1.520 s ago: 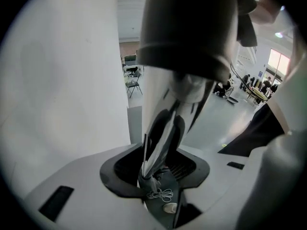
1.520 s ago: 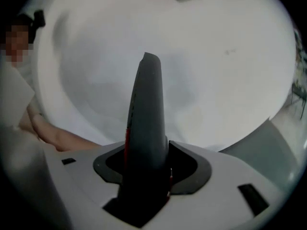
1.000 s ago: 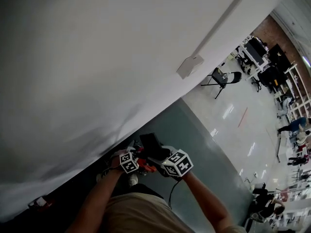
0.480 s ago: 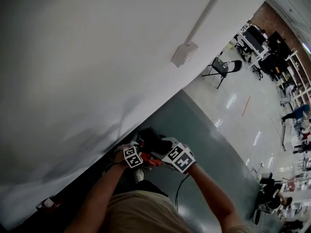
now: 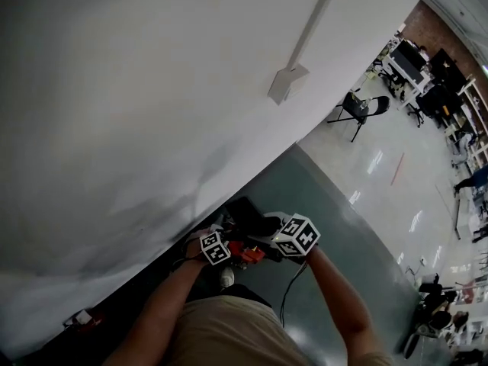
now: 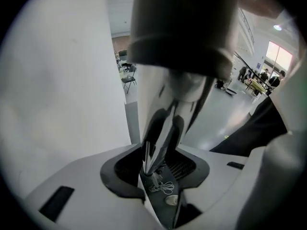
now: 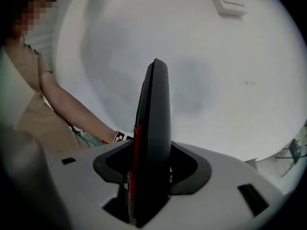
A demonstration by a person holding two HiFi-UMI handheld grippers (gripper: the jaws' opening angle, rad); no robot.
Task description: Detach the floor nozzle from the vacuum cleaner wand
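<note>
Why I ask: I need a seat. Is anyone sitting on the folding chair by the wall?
No: in the head view the black folding chair stands unfolded with nobody on it.

The bare left forearm (image 5: 164, 303) and bare right forearm (image 5: 335, 292) rise from six o'clock and converge. The grey, marker-cubed left gripper (image 6: 160, 174) clamps a glossy white-and-black wand tube (image 6: 160, 123). At its three o'clock, the matching right gripper (image 7: 149, 174) seems clamped on a black, red-edged plastic piece (image 7: 153, 119).
</note>
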